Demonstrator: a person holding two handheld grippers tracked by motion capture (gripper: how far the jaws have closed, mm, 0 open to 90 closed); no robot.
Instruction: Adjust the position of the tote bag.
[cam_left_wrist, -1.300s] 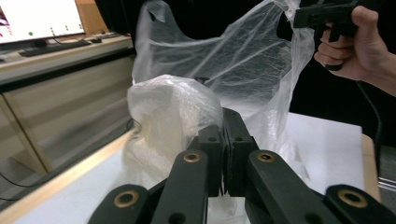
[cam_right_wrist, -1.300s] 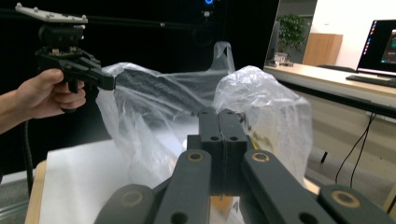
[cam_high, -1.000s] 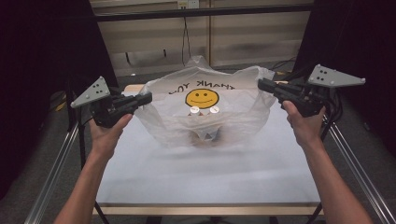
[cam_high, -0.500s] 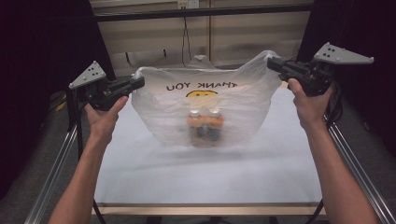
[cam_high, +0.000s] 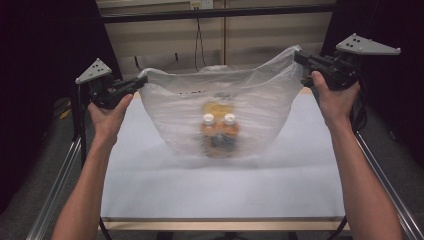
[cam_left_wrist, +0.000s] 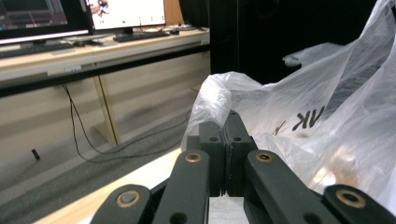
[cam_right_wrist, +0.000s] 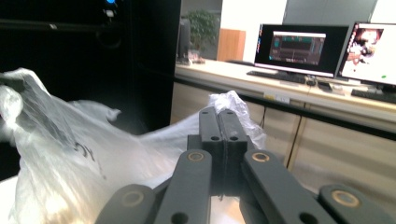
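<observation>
Both tongs clamped on the bag, jaws pressed together w/ thin film pinched between. L gripper (cam_high: 141, 81) holds one top corner of the plastic bag (cam_high: 220, 115); R gripper (cam_high: 299, 56) holds the opposite corner, set higher. Bag hangs slung between the two, belly sagging below both tips, bottom close over the table (cam_high: 210, 190); can't tell if it touches. L gripper view: jaws (cam_left_wrist: 226, 140) closed, film bunched just past the tips. R gripper view: same, jaws (cam_right_wrist: 218, 135) closed, film gathered at the tips.

Handling, judged: film thin, limp, slippery; no stiffness, shape set by the pull of the tongs alone. Load is two bottles (cam_high: 219, 131), white caps, orange contents, sitting at the lowest point, midway between tongs. Weight concentrated there, so corners could stretch or slip out. Best hold: bunched handle material, not single-layer film.

Writing: dark print on bag, "NK" legible in L gripper view, seen through the film; rest creased, unreadable. Bottle labels blurred.
</observation>
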